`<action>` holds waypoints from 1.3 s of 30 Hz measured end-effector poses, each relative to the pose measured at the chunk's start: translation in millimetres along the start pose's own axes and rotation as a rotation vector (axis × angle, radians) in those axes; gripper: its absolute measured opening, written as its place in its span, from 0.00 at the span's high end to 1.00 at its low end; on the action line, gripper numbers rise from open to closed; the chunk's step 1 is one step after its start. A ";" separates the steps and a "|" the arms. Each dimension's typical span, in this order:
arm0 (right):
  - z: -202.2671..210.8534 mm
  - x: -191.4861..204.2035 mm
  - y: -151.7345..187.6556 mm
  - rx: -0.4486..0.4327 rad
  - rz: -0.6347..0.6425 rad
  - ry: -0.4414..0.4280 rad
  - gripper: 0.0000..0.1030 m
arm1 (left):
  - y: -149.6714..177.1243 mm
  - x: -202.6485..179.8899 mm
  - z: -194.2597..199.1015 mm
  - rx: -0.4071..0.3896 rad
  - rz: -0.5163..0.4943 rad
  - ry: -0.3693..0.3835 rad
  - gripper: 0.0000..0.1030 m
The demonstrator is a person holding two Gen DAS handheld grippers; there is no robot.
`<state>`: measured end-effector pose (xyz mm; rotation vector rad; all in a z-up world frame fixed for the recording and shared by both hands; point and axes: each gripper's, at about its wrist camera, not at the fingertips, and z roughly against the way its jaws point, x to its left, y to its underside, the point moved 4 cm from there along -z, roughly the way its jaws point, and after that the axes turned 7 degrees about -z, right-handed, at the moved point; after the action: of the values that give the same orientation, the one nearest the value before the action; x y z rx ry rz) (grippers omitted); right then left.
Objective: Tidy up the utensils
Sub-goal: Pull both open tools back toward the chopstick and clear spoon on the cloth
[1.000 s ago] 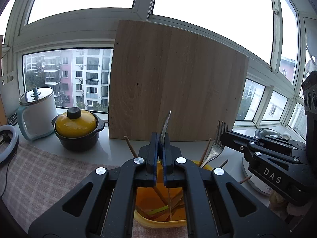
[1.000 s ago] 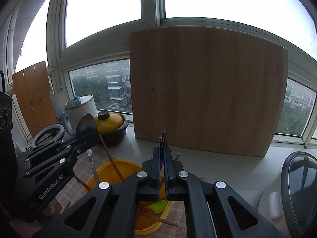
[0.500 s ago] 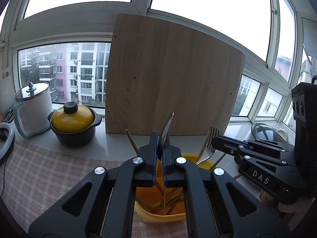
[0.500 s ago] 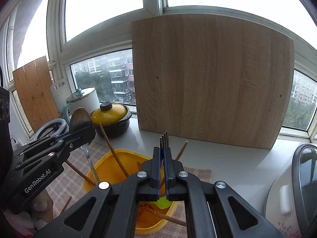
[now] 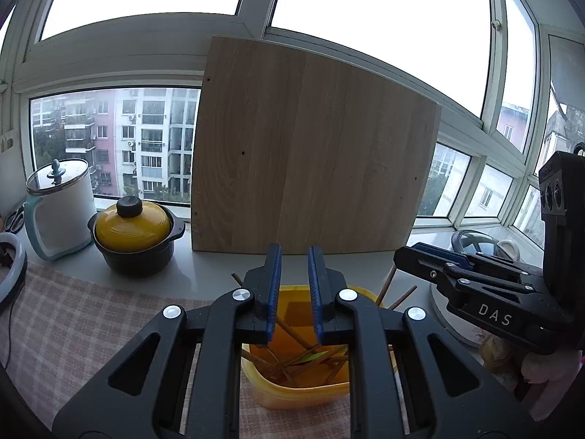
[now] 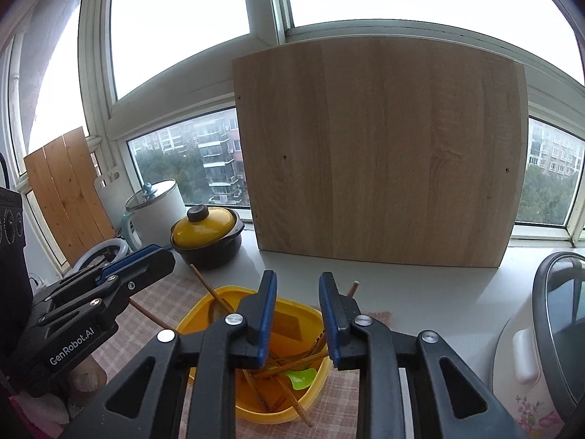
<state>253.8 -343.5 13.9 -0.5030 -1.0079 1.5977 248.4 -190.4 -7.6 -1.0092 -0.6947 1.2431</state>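
Observation:
A yellow tub (image 5: 292, 393) sits on the checked cloth just below both grippers. It holds several wooden chopsticks (image 6: 292, 362) and a green utensil (image 6: 301, 376). A dull spoon-like shape (image 6: 218, 308) lies against its far-left inner wall. My left gripper (image 5: 294, 248) hangs over the tub, its jaws opening with nothing between the blue pads. My right gripper (image 6: 298, 276) is also above the tub, its jaws opening wider and empty. Each gripper shows in the other's view: the right gripper (image 5: 406, 256) and the left gripper (image 6: 162, 256) point inward over the tub.
A large wooden board (image 5: 310, 146) leans on the window behind the tub. A yellow-lidded black pot (image 5: 133, 237) and a white glass-lidded jug (image 5: 60, 206) stand at the left. A white rice cooker (image 6: 548, 329) stands close at the right, and wooden planks (image 6: 67, 197) lean far left.
The spoon that stood in my left jaws and the fork in my right jaws are gone from them. Both pairs of jaws have parted from shut.

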 end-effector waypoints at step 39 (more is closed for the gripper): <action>74.7 87.7 96.0 0.006 -0.023 0.061 0.00 | 81.1 117.2 115.2 0.229 -0.025 -0.037 0.65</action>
<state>116.4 -287.4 -7.4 -0.5310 -0.9597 1.5551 138.2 -48.3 -42.9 -0.7891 -0.5765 1.2902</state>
